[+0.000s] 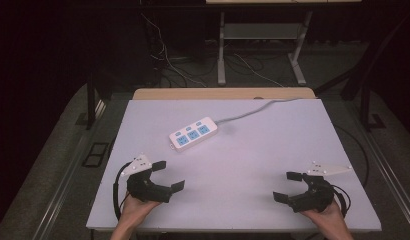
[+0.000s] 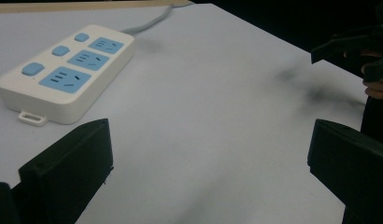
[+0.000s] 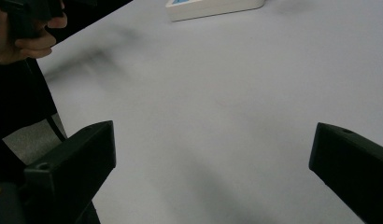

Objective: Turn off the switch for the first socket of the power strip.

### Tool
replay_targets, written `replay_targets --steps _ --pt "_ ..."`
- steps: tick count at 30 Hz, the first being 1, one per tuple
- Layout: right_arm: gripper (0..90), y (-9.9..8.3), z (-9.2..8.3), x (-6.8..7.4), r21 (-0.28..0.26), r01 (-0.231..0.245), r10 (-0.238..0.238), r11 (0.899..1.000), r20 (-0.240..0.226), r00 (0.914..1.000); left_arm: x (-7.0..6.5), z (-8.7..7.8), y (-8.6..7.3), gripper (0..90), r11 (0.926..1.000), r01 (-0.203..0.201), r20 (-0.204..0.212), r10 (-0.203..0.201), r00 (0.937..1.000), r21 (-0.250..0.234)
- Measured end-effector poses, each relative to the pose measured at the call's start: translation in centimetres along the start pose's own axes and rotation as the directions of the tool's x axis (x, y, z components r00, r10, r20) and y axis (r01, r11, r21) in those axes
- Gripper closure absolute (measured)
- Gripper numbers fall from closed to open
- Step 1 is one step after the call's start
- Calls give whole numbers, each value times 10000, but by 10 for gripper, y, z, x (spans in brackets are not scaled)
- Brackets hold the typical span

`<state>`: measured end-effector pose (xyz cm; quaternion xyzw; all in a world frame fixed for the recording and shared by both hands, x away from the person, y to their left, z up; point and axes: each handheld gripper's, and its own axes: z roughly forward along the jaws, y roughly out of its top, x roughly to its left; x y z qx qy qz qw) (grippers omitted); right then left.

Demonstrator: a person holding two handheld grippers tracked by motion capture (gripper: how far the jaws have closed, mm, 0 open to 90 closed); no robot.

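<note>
Power strip: a white power strip (image 1: 193, 133) with three blue sockets and three blue switches lay flat on the white table (image 1: 253, 170), a little left of centre and toward the far half, set at a slant.
Cable: its grey cable (image 1: 253, 110) ran from the strip's right end toward the table's far edge.
Left gripper: the left gripper (image 1: 168, 175) sat near the table's front-left corner, held from below by a hand (image 1: 138, 207), jaws spread wide with nothing between them (released).
Left gripper view: the strip (image 2: 68, 72) lay just ahead of the left jaw, not touching it; the small hanging tab faced the camera.
Right gripper: the right gripper (image 1: 288, 186) sat near the front-right corner, jaws likewise wide apart and empty, well apart from the strip.
Right gripper view: bare table (image 3: 217, 107) lay between the jaws; one end of the strip (image 3: 213, 7) showed at the top edge.
</note>
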<state>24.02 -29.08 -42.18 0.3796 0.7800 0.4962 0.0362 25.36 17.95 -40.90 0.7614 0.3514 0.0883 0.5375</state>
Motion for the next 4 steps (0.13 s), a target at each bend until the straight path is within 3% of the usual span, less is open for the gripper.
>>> replay_targets --steps 4 --pt "3 0 0 0 37 9 -9 10000 -24 10000 -1 3 -7 0 9999 -37 91 36 10000 166"
